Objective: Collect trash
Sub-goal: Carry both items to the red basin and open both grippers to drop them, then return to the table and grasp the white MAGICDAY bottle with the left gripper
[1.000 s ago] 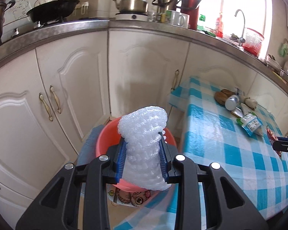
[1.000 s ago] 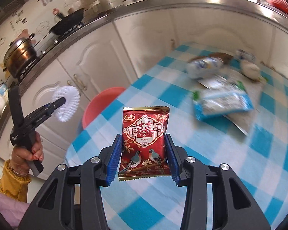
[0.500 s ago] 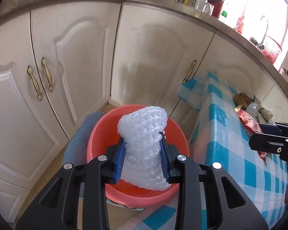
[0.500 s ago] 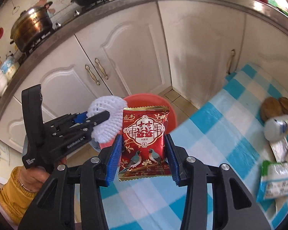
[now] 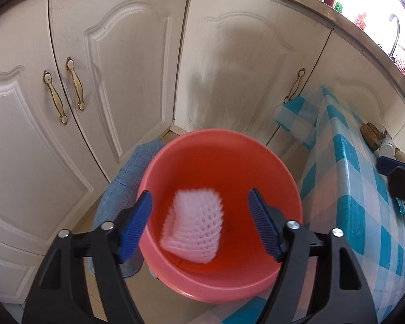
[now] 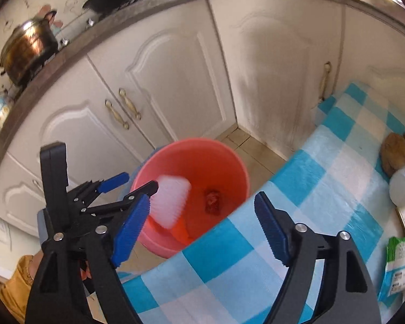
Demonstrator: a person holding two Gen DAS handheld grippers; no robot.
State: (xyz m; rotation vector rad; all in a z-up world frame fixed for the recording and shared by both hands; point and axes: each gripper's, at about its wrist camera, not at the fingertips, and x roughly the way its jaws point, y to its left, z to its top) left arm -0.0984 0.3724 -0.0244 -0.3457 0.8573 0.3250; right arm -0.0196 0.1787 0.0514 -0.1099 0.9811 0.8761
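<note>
1. Now both tools are over the red tub (image 5: 289, 186), and this step is letting the trash drop in.
2. Left tool (image 5: 199, 224): its jaws are opening wide. Nothing is held. The white foam net (image 5: 194, 229) is blurry and loose, low in the middle of the frame, inside the tub's ring.
3. Right tool (image 6: 202, 229): its jaws are opening too, with nothing between them. A small red wrapper (image 6: 213, 202) shows down in the tub, near the middle of that frame.
4. To do it well, keep each tool right above the tub until the trash has landed, so nothing bounces onto the floor.
5. Keep the two tools apart. They are near each other at the lower left of the right view.
6. More bits sit on the blue check counter (image 6: 324, 189) at the right edge, like a green pack (image 6: 402, 264). I think those come next.
</note>
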